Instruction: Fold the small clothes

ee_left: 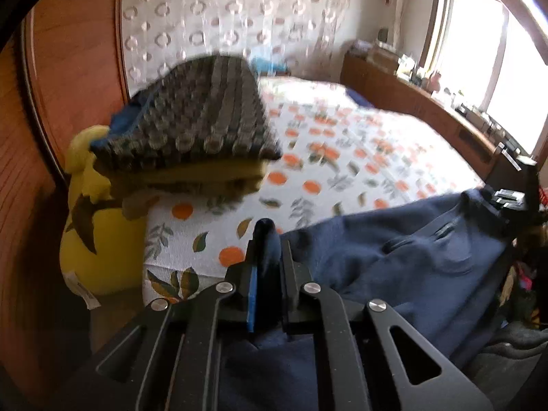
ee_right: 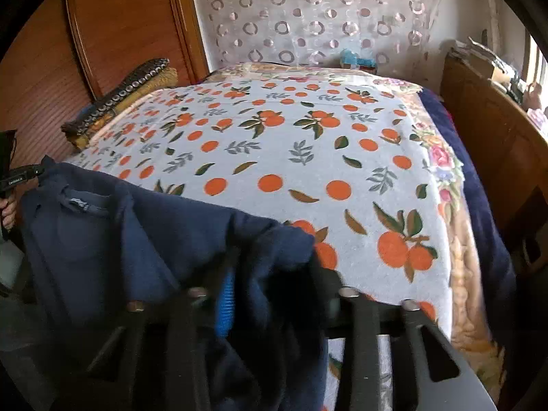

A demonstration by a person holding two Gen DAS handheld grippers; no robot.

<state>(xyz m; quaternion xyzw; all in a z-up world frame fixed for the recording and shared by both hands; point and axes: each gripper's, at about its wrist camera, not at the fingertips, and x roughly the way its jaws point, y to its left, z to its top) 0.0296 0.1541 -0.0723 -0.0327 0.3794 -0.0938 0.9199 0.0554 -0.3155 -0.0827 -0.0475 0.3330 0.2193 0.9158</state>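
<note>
Left gripper [ee_left: 269,239], black, with a blue pad on one finger, clamped tight on a bunched fold of the dark navy knit garment [ee_left: 394,260]; only a dark nub of cloth sticking up between the jaws. Pointed downward over the near edge of the bed.

Right gripper [ee_right: 270,267] blurred and largely buried under the same navy cloth; fingertips hidden, a strip of blue pad just showing. Apparently closed on the fabric, jaws narrow. Tilted down likewise, at the bed's near edge.

Garment stretched between the two tools, raised over the near edge of the white bedsheet printed with oranges and leaves [ee_right: 291,157], collar and neck label toward the left gripper. Lower part cut off by the frame.

At the far left edge of the bed, a stack of folded pieces topped by a grey patterned knit [ee_left: 202,116], blurred. Beside it a yellow plush toy [ee_left: 99,239], partly hidden. Fingers of a hand [ee_right: 7,210] on the left tool's handle, barely visible.
</note>
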